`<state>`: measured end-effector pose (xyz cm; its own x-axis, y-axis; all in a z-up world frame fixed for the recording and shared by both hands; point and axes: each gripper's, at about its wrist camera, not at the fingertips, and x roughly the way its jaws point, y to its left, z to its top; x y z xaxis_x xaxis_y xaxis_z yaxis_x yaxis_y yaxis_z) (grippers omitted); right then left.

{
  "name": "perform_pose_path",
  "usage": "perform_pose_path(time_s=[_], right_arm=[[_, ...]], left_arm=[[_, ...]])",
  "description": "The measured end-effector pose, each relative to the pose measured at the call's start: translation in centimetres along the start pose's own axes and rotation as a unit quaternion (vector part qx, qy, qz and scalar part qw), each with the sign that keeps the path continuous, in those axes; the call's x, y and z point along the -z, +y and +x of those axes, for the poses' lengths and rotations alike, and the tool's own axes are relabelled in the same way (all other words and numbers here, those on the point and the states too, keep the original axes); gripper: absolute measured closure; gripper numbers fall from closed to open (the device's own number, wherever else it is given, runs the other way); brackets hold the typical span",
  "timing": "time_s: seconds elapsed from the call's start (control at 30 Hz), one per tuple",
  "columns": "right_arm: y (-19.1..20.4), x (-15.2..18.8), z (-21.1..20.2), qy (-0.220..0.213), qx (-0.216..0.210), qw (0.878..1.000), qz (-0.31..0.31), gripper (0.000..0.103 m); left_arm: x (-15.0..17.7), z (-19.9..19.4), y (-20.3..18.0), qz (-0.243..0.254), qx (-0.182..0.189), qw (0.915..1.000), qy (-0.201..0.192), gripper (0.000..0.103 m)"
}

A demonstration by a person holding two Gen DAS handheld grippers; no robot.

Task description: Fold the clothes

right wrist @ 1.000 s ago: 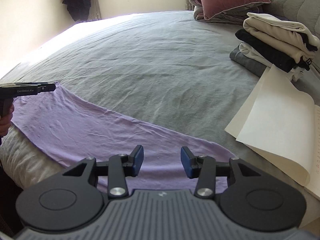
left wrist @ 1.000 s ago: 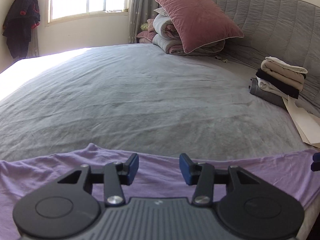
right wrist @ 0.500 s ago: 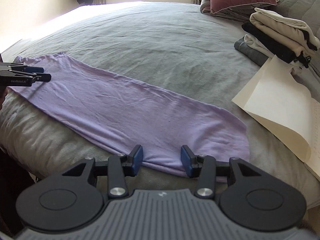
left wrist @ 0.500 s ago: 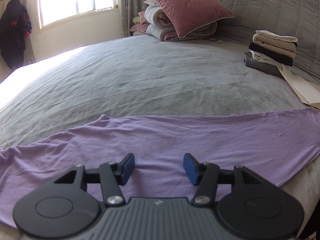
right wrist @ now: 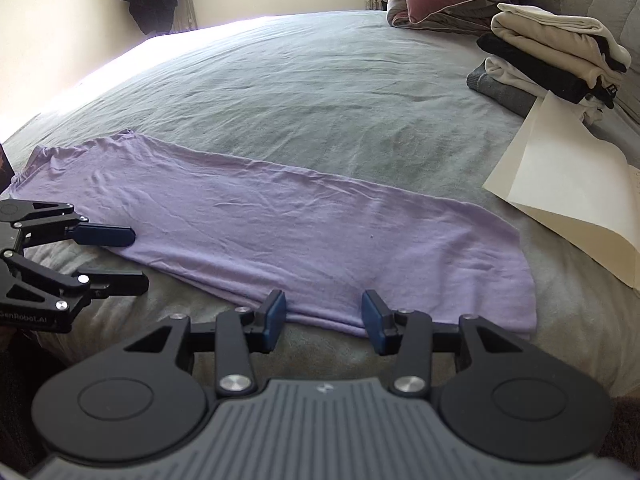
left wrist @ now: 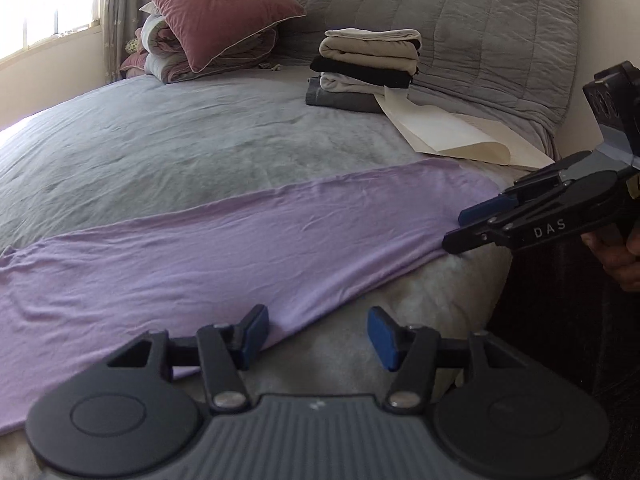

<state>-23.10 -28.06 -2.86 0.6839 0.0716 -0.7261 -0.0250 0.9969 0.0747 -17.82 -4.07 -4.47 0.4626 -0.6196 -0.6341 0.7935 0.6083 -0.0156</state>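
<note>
Covering most of both views, grey bed (left wrist: 208, 136); purple garment (right wrist: 280, 232) lies flat as a long folded strip along its near edge. Stack of 5 folded clothes (left wrist: 366, 68) near the headboard, cream paper (right wrist: 560, 184) beside it. Left gripper (left wrist: 316, 334): jaws opening, garment edge between, unpinched. Right gripper (right wrist: 323, 316): parted (nothing gripped) over the hem.

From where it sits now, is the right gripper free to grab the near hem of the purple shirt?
Probably yes. The right gripper is open right at the purple shirt's near edge, with nothing between; the left gripper, its jaws opening, works further along the same edge.
</note>
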Motion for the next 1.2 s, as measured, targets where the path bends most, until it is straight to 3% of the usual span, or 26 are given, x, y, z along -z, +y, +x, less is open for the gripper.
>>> perform_pose_path(time_s=[0.13,0.27,0.47,0.63,0.93,1.0,1.1,1.13,1.2], right_arm=[[-1.8,1.3,-1.6,0.016,0.009,1.000,0.021,0.056],[-3.3,2.6,-3.3,0.008,0.016,0.999,0.048,0.056],[-4.6,2.2,-3.7,-0.011,0.016,0.996,0.091,0.056],[-6.9,2.3,-3.2,-0.019,0.001,0.986,0.163,0.056],[-10.5,3.0,-2.5,-0.066,-0.038,0.951,0.300,0.057],[-10.7,3.3,-2.4,-0.077,-0.034,0.945,0.316,0.065],[-11.2,3.6,-2.6,-0.093,-0.033,0.938,0.334,0.088],[-11.3,3.7,-2.7,-0.099,-0.032,0.935,0.339,0.099],[-11.6,3.8,-3.1,-0.111,-0.035,0.931,0.347,0.099]], left_arm=[[0.8,-2.0,-0.6,0.008,0.019,0.9997,0.010,0.044],[0.4,-3.8,0.6,-0.010,0.005,0.9999,-0.012,0.044],[-1.5,-3.1,1.5,-0.033,-0.001,0.9991,-0.027,0.044],[-2.3,-0.7,-2.1,0.023,0.017,0.9991,-0.032,0.044],[-3.4,5.0,-8.4,0.116,0.012,0.9922,-0.044,0.046],[-3.7,5.8,-9.3,0.124,0.003,0.9910,-0.051,0.048],[-4.0,6.6,-10.9,0.139,-0.017,0.9881,-0.063,0.053],[-4.2,6.9,-11.4,0.145,-0.023,0.9869,-0.067,0.059],[-4.4,7.4,-12.5,0.155,-0.036,0.9845,-0.074,0.075]])
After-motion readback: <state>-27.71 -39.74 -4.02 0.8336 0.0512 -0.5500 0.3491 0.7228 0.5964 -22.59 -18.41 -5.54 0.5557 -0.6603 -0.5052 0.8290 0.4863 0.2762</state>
